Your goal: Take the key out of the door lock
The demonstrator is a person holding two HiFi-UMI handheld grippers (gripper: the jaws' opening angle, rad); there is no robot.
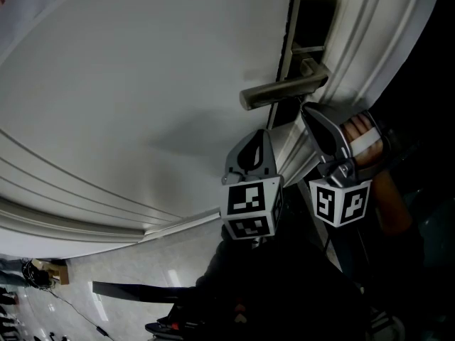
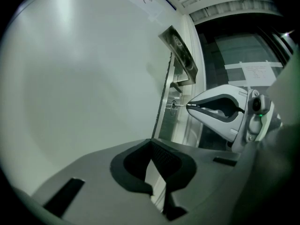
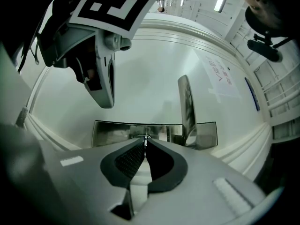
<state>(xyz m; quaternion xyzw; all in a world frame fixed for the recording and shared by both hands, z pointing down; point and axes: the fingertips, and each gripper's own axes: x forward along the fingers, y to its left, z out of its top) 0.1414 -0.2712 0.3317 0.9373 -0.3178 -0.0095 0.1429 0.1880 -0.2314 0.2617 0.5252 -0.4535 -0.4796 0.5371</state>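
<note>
A small metal key point(image 2: 180, 106) sticks out of the lock cylinder point(image 2: 174, 105) in the steel lock plate point(image 3: 112, 132) of a white door point(image 1: 142, 98). My right gripper point(image 3: 145, 140) is shut on the key's head point(image 3: 145, 138), its tips right at the plate. In the left gripper view the right gripper point(image 2: 189, 106) reaches the key from the right. My left gripper point(image 2: 151, 143) is shut on nothing and hangs just off the door face, below and left of the lock. In the head view the left gripper point(image 1: 261, 135) sits under the lever handle point(image 1: 284, 91), with the right gripper point(image 1: 307, 111) beside it.
The lever handle point(image 3: 187, 108) juts out just right of the key. The left gripper's body point(image 3: 104, 78) hangs up and left of the lock. A hand point(image 1: 361, 138) holds the right gripper. The moulded door frame point(image 1: 370, 41) runs beside the lock; floor and cables point(image 1: 50, 290) lie below.
</note>
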